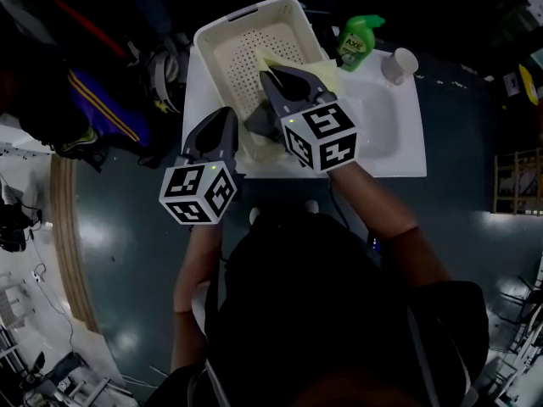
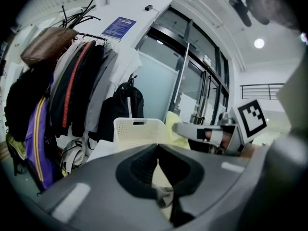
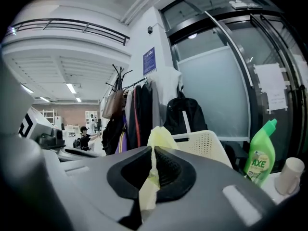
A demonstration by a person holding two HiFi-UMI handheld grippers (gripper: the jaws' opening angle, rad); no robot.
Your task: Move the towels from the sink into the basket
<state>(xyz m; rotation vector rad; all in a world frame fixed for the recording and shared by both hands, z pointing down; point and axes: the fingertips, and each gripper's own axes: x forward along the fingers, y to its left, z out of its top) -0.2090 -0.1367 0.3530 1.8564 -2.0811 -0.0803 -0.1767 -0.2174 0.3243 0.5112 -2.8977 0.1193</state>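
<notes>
Nearly finished: we hold the pale yellow cloth towel (image 1: 327,69) with fingers of left gripper (image 1: 227,114) and right gripper (image 1: 270,76) closed on it, over the white perforated plastic basket (image 1: 248,13) at the left end of the white surface (image 1: 409,164); the white sink basin (image 1: 378,131) looks empty; release remains.

A green bottle (image 1: 358,39) labelled AXE stands upright with a white cup (image 1: 400,64) just to its right. Off to the left, dark coats and jackets (image 2: 72,90) hang on a rack, a brown bag (image 2: 47,44) at its top and a black backpack (image 2: 126,105) at its near end. A blue sign (image 2: 118,28) sits on the white wall above, tall glass doors (image 2: 192,81) run beside it, and the floor (image 1: 127,253) is dark and glossy.
</notes>
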